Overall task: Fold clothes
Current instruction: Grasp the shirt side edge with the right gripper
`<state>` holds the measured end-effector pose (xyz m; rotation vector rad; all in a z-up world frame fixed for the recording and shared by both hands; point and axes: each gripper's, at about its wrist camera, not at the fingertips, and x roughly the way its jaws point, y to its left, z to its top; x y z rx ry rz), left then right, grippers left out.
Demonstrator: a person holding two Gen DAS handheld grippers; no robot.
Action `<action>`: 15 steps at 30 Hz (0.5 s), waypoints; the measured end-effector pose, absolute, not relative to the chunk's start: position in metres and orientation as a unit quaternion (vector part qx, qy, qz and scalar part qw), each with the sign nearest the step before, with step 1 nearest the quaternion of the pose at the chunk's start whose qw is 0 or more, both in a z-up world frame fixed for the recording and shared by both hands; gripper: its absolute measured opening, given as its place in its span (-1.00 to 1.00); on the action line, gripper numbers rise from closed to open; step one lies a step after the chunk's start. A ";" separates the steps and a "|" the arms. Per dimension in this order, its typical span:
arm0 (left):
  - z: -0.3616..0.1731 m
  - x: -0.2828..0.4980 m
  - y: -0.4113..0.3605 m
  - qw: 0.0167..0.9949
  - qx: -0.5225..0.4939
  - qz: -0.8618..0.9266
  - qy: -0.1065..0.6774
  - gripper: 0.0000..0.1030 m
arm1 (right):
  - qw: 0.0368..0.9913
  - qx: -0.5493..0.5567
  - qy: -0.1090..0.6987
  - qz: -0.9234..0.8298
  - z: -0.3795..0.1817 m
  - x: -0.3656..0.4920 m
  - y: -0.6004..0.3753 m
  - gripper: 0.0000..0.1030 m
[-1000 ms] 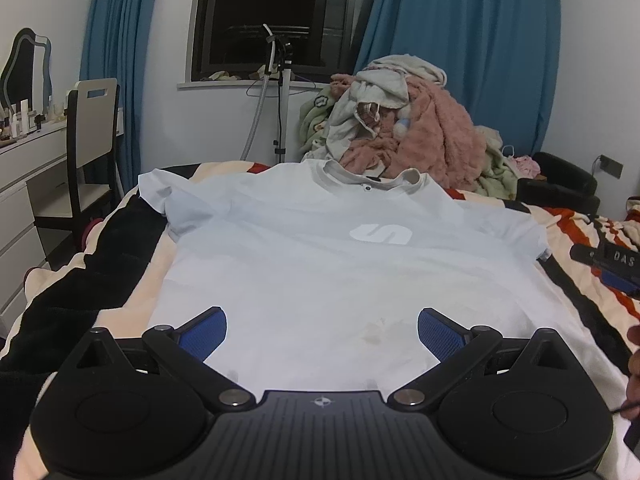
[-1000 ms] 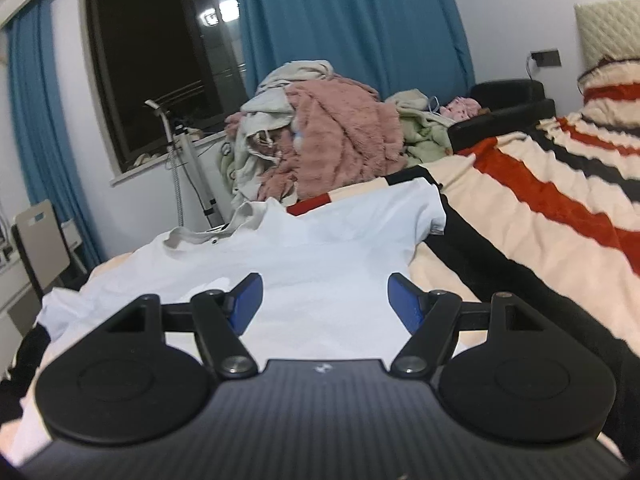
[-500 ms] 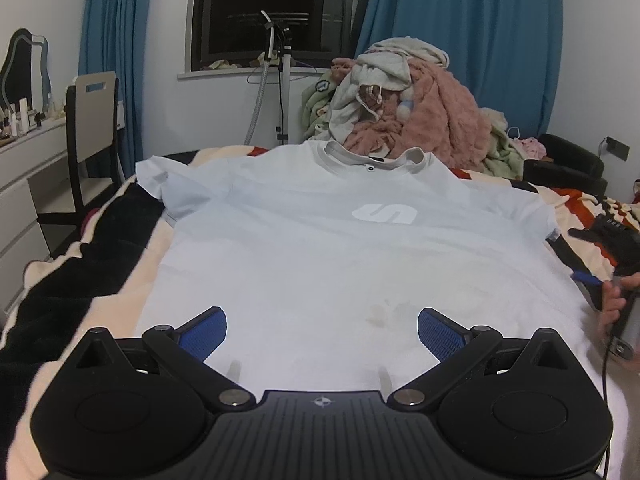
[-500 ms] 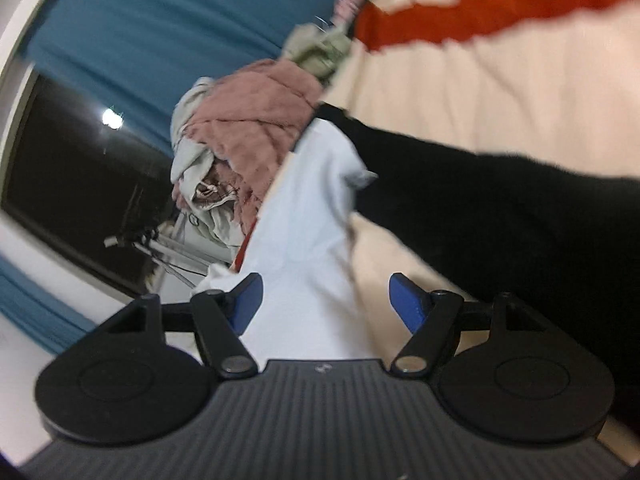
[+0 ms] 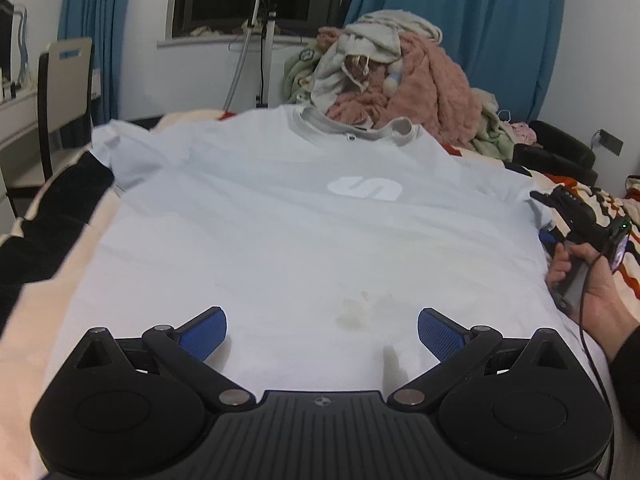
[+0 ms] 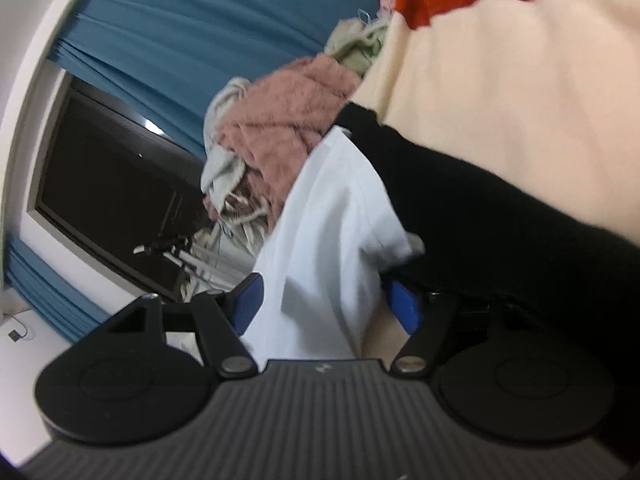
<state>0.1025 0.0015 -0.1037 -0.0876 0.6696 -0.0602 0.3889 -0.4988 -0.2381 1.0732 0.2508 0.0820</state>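
Left wrist view is showing the pale blue shirt (image 5: 288, 220) lying flat on the striped bed (image 5: 24, 320). Both claws, left gripper (image 5: 320, 330) and right gripper (image 6: 326, 304), are gaping wide, holding nothing. The right one, tipped sideways around the sleeve, is maybe going to bunch it or pinch the blanket too.

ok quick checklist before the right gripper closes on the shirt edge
1. T-shirt spread flat, front up: ok.
2. Right gripper open with the shirt's side edge between its fingers: ok.
3. Striped blanket kept out of the grasp: cannot tell; the far pad sits close against it.
4. Left gripper open, over the hem, holding nothing: ok.
5. Sleeve on the right side lying flat: not ok, its end is rumpled.
6. Clothes pile off the shirt: cannot tell, it sits right behind the collar.
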 end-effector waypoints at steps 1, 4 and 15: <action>-0.105 0.107 0.001 0.941 -0.047 -0.029 0.333 0.99 | 0.855 0.504 0.113 0.041 -0.236 0.395 -0.498 0.38; -0.105 0.114 0.004 0.940 -0.059 -0.022 0.335 0.99 | 0.864 0.488 0.103 0.066 -0.231 0.414 -0.499 0.41; -0.083 0.134 0.006 0.941 -0.096 -0.012 0.326 0.99 | 0.920 0.369 0.129 0.008 -0.179 0.449 -0.467 -0.77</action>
